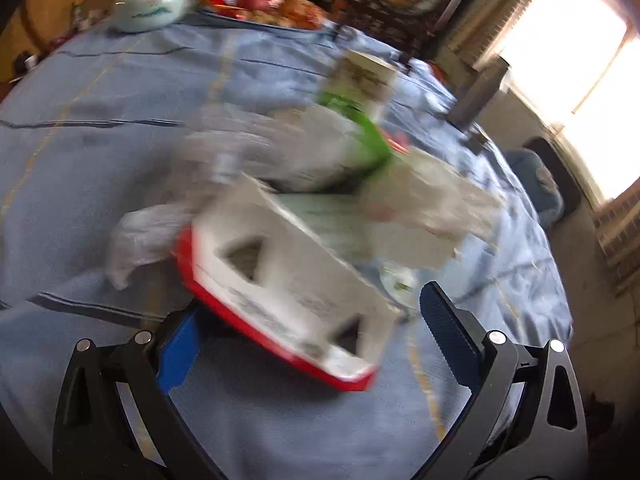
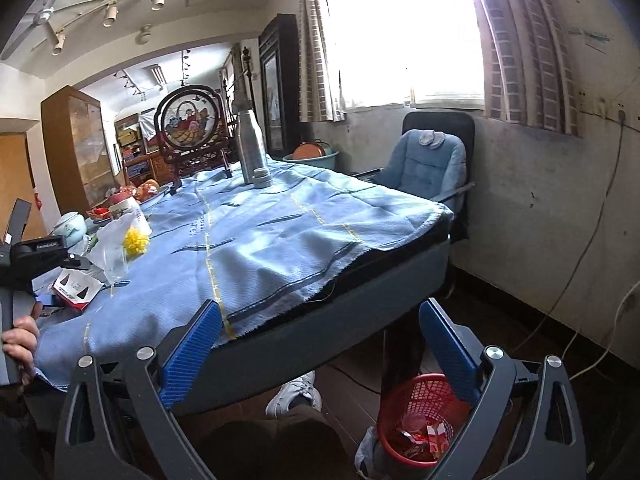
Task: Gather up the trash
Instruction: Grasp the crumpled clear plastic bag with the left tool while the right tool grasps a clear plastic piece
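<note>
A red and white carton [image 1: 288,292] with triangular cut-outs lies on the blue tablecloth [image 1: 100,152], blurred by motion. My left gripper [image 1: 314,340] is open with its fingers on either side of the carton's near end; whether they touch it cannot be told. Behind it sits a heap of clear plastic bags [image 1: 256,148], green packaging [image 1: 364,132] and white wrappers. In the right wrist view the same carton [image 2: 76,288] sits at the table's left. My right gripper [image 2: 320,352] hangs open and holds nothing, past the table's near edge. A red mesh basket [image 2: 404,412] with wrappers stands on the floor below.
A steel bottle [image 2: 250,148], a round framed picture [image 2: 188,120] and a lidded ceramic pot [image 1: 152,6] stand on the table. A blue padded chair [image 2: 424,164] is at the far corner. A hand [image 2: 20,340] holds the left gripper. A shoe [image 2: 296,396] is under the table.
</note>
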`<state>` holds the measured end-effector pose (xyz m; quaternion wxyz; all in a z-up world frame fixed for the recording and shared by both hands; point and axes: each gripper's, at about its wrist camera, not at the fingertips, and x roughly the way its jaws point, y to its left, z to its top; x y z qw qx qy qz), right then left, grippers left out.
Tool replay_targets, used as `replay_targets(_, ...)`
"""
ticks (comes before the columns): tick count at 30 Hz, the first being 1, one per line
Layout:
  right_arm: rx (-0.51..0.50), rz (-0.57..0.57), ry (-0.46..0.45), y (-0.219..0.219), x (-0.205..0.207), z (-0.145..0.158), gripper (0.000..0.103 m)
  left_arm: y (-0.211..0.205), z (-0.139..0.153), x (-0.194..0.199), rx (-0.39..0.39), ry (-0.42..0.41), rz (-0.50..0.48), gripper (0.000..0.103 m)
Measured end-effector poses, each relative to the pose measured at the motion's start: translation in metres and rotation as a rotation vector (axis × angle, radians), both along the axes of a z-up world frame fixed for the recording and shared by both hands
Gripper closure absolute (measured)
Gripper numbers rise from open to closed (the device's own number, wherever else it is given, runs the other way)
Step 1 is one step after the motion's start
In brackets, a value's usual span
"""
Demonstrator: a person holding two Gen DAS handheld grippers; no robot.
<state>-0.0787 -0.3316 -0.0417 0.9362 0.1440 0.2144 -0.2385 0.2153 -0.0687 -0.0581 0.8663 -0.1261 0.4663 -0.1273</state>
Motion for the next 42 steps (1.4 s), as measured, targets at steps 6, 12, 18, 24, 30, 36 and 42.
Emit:
replay_targets(6,0.044,0.008,-0.019,-0.007,0.004,-0.005,0.006,0.08,0.01,-0.002,0.036,-0.034,0.245,0.007)
replay_targets(12,0.054,0.041,-0.005,-0.005,0.009,-0.007,0.006,0.074,0.026,0.003,0.032,-0.03,0.143,0.007)
replay_targets(18,0.078,0.031,-0.032,-0.008,0.004,-0.006,0.006,0.026,0.056,0.017,0.234,-0.127,-0.05,0.007)
replay_targets(24,0.119,0.053,-0.038,-0.01,0.005,-0.006,0.006,0.006,0.05,0.037,0.304,-0.178,-0.195,0.007)
replay_targets(30,0.223,0.209,-0.07,-0.003,0.041,0.008,0.006,0.019,0.019,0.064,0.215,-0.086,-0.208,0.015)
replay_targets(36,0.352,0.488,-0.086,0.031,0.118,0.028,0.007,0.029,0.012,0.07,0.088,-0.02,-0.249,0.061)
replay_targets(42,0.39,0.637,-0.009,0.072,0.199,0.031,0.021,0.053,0.028,0.062,-0.014,-0.083,-0.185,0.073)
